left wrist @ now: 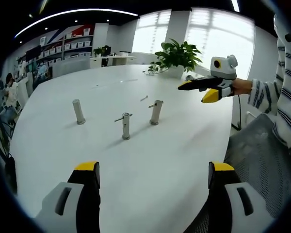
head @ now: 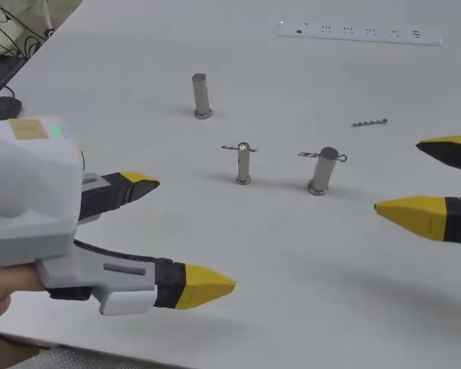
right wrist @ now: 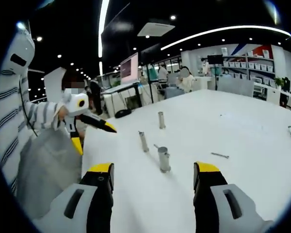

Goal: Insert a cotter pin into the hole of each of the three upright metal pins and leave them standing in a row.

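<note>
Three upright metal pins stand on the white table. The far-left pin (head: 201,95) (left wrist: 78,111) (right wrist: 161,120) has no cotter pin in it. Through the top of the middle pin (head: 243,162) (left wrist: 125,125) (right wrist: 143,141) passes a cotter pin (head: 238,147). The right pin (head: 323,170) (left wrist: 156,111) (right wrist: 163,159) also carries one (head: 321,155). A loose cotter pin (head: 369,122) (left wrist: 143,98) (right wrist: 220,155) lies flat behind the right pin. My left gripper (head: 186,234) (left wrist: 153,170) is open near the table's front, empty. My right gripper (head: 409,174) (right wrist: 153,170) is open and empty at the right.
A white power strip (head: 359,32) lies at the far edge of the table (head: 292,254). A potted plant (left wrist: 178,57) stands at one end. A grey chair (left wrist: 257,155) sits beside the table, and people are at desks in the background.
</note>
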A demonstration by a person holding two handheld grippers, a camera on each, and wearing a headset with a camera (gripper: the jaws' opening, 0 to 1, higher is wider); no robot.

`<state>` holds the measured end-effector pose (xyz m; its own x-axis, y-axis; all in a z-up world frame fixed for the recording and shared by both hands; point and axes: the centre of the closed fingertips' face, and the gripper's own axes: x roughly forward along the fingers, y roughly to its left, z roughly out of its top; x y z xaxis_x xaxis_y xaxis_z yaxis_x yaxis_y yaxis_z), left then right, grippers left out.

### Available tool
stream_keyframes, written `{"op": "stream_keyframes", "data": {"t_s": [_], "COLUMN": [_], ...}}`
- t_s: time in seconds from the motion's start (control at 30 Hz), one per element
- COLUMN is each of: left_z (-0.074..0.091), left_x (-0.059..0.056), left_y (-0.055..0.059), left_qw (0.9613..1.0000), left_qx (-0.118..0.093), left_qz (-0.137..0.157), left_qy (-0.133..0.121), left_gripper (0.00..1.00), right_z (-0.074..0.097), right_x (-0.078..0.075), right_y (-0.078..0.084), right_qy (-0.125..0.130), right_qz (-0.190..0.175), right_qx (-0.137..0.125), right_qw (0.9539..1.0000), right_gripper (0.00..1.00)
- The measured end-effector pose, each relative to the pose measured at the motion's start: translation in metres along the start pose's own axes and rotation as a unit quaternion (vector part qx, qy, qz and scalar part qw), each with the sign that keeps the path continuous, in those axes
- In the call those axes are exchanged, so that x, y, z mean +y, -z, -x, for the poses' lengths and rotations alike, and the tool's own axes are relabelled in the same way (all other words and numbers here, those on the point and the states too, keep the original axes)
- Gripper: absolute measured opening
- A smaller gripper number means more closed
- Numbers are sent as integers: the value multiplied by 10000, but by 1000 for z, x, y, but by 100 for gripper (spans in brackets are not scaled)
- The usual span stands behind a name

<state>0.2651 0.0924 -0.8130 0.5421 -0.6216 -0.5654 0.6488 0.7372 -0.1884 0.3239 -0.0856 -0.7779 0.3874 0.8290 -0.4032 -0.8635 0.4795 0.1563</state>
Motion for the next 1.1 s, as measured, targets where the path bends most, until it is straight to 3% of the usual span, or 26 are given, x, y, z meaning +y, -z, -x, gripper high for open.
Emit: {"op": "stream_keyframes", "data": {"t_s": [0.17,0.27,0.4,0.57,0.77,0.9,1.1], "left_z": [3,6,10,15,18,18,11], "left_x": [9,14,22,32,45,59,89], "left_y": [8,8,6,8,1,-5,-18], "left_qw": [9997,9995,9994,9983,9978,9971,9960], "left_qx": [229,292,320,535,596,660,717], "left_qz": [-75,-118,-125,-229,-249,-320,-415], "left_qy": [33,42,-16,-60,-133,-196,-337], "left_gripper": [92,91,91,89,89,88,83], "right_z": [4,6,12,18,23,26,25], "right_x": [9,16,22,22,23,24,24], "right_y": [23,34,43,44,44,42,41], "right_qy": [164,228,381,572,660,698,733], "right_qz": [-244,-419,-388,-604,-753,-834,-875], "right_qx": [240,344,467,339,327,294,275], "right_qw": [9993,9983,9974,9960,9944,9936,9931], "right_gripper": [75,82,83,91,100,100,100]}}
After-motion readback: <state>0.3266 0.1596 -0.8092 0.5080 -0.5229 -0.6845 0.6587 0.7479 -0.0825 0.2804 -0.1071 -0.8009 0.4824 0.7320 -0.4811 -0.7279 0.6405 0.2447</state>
